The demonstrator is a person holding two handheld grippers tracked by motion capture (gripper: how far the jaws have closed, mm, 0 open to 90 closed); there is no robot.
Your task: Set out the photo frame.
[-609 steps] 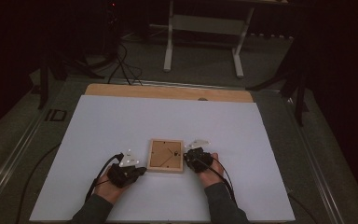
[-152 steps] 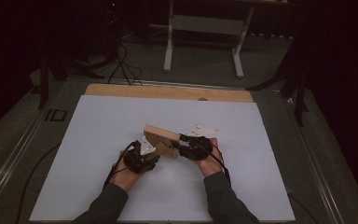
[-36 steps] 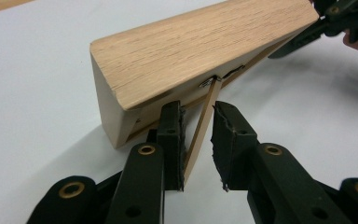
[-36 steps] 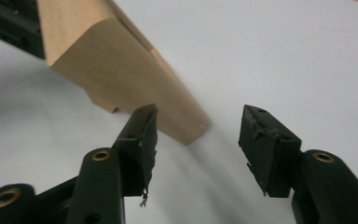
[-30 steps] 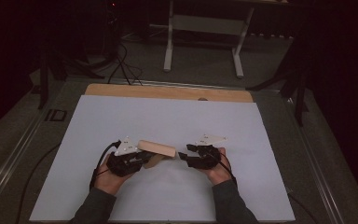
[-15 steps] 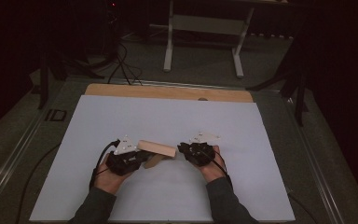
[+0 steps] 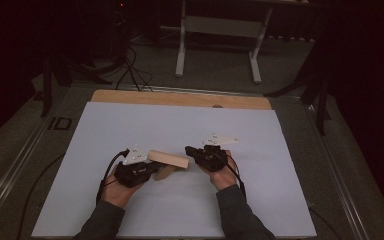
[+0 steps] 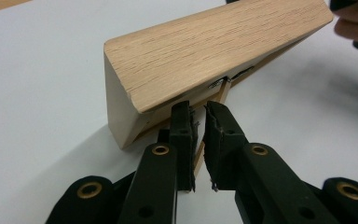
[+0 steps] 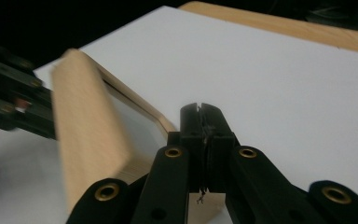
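Raised since flat, wooden frame (image 7: 168, 159) (unlabelled) held by left gripper (image 8: 200, 122).

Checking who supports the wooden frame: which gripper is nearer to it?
Left. The left gripper grips a thin strip under the wooden frame; the right gripper, jaws closed, sits just off its right end.

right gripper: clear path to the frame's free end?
Probably yes. The right gripper sits just off the wooden frame end with nothing between them; its jaws are shut, though, and must open first. The left gripper pinches the frame's stand.
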